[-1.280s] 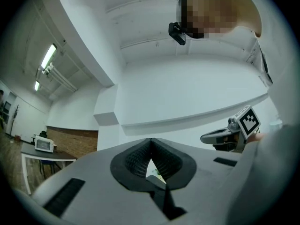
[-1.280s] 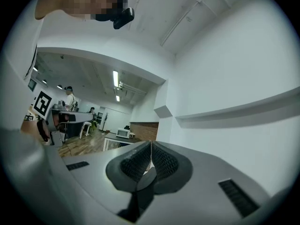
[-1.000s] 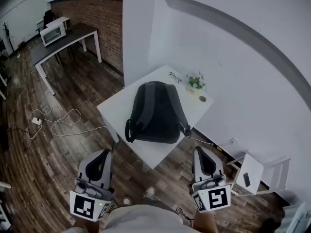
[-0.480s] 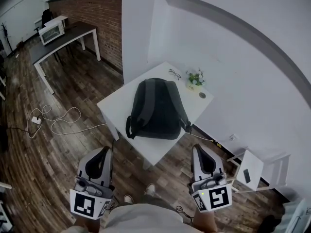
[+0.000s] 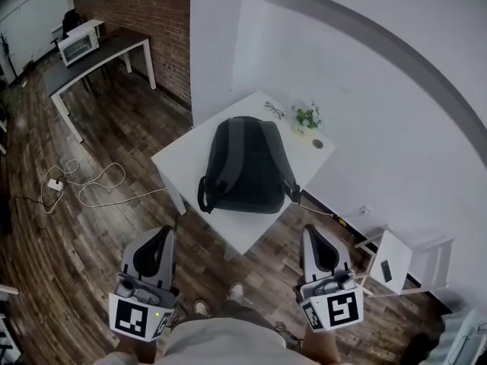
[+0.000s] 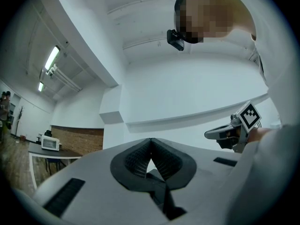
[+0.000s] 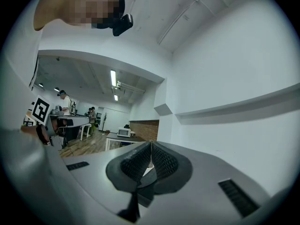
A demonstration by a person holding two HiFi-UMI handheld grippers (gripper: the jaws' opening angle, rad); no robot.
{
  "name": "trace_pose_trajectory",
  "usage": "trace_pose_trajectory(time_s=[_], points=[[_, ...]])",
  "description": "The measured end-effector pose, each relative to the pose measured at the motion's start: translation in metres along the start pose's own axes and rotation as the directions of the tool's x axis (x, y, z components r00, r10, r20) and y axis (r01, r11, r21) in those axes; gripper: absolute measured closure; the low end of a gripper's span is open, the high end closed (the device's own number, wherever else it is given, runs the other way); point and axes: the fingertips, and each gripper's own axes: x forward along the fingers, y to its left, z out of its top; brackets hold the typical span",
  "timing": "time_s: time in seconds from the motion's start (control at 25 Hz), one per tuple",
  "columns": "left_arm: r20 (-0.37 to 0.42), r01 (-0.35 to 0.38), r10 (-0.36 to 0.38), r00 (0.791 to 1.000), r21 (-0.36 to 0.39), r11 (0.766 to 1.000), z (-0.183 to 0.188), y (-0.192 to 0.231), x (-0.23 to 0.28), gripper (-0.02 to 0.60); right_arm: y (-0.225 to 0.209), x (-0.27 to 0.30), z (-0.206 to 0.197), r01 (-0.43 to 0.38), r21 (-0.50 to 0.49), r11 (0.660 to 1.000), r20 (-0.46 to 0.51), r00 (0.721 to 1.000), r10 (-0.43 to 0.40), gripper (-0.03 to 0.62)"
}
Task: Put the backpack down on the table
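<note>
Dark grey fabric backpack lies flat on the white table ahead, long axis pointing away from me, nearer my right gripper than my left gripper, both with jaws pressed together on nothing.

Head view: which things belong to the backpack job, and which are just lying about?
Job:
- backpack, lying flat on the white table
- left gripper and right gripper, both shut and empty, held short of the table

Lying about:
- glasses and small plant at the table's far corner
- cable on the floor
- microwave on the dark desk
- white stool
</note>
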Motion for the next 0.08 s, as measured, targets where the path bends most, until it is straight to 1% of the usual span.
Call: trace_pose_trajectory(time_s=[0.08], points=[[-0.003,-0.002,0.002,1.0,0.001,1.0,-0.0006,0.0028,-0.0002,0.565,0.0018,0.0013,-0.0001,0.0,0.0,1.0,0.0,1.0,0.0,0.554]])
